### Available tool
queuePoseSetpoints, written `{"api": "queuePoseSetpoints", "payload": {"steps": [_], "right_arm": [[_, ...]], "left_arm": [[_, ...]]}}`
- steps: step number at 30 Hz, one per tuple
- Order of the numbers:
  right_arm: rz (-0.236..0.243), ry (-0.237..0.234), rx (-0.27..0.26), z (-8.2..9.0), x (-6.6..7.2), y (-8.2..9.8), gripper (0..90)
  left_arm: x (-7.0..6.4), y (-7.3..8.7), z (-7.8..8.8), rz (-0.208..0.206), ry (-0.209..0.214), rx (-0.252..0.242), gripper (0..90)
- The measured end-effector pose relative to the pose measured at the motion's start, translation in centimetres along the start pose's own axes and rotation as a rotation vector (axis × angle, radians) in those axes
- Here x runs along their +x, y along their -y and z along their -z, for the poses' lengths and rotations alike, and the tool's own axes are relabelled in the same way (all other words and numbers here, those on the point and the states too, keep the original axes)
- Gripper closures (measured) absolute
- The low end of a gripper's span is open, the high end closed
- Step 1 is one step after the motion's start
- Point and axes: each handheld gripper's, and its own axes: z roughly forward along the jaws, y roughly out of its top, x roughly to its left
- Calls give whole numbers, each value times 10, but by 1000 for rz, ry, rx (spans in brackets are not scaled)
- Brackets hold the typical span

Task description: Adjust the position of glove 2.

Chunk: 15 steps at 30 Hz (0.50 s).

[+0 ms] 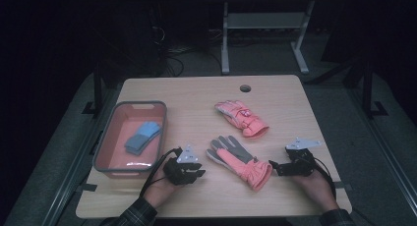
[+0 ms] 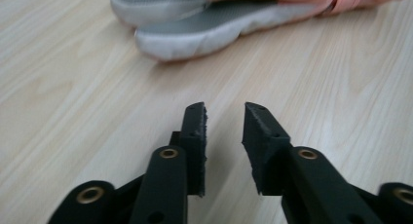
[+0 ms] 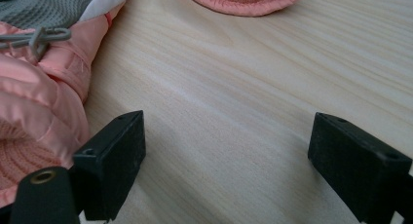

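Two pink ski gloves lie on the wooden table (image 1: 295, 98). The near glove (image 1: 238, 162) shows its grey palm; the far glove (image 1: 242, 118) lies behind it. My left gripper (image 1: 201, 173) rests low on the table just left of the near glove's fingers. Its jaws stand a little apart with nothing between them (image 2: 225, 109), and the glove's grey and white fingers (image 2: 195, 34) lie ahead. My right gripper (image 1: 272, 167) sits by the near glove's cuff, jaws wide apart over bare wood (image 3: 229, 121). The pink cuff (image 3: 44, 102) touches its left jaw's side.
A red tray with a grey rim (image 1: 101, 152) stands at the table's left, holding a blue and grey glove (image 1: 142, 136). A cable hole (image 1: 245, 88) is near the far edge. A metal stand (image 1: 225, 39) is on the floor beyond the table.
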Motion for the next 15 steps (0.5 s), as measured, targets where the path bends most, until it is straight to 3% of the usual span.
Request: {"api": "queuePoseSetpoints", "payload": {"steps": [6,9,11,14,15], "right_arm": [[1,-1,1,0,0,0,127],[2,-2,3,0,0,0,124],[4,-5,3,0,0,0,125],[8,-4,17,0,-1,-3,132],[7,-5,28,0,-1,-4,137]], "left_arm": [[0,10,-4,-11,-26,19,484],[-1,13,-7,-14,-34,0,399],[1,16,-8,-40,-47,-16,327],[6,20,-12,-6,-11,-41,190],[7,21,-13,-11,-12,-50,139]]}}
